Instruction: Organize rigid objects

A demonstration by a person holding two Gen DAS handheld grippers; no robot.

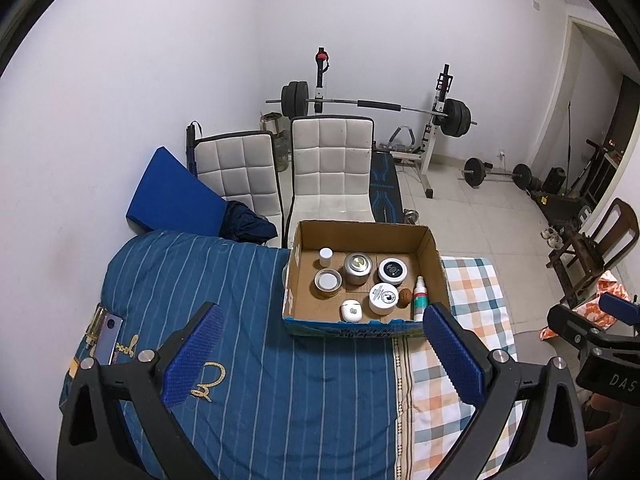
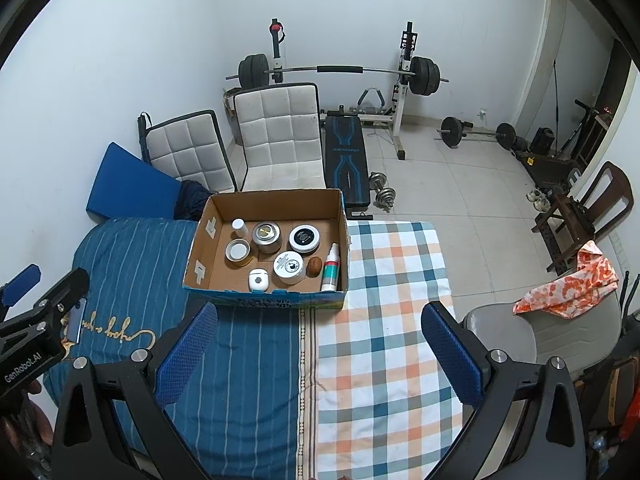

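Both the left hand-held gripper (image 1: 320,354) and the right hand-held gripper (image 2: 320,350) were spread wide and empty above the bed (image 1: 256,360). The small jars and the spray bottle (image 1: 419,298) stood in the cardboard box (image 1: 436,256). They looked light, stiff and smooth, so gripping across the sides seemed best.
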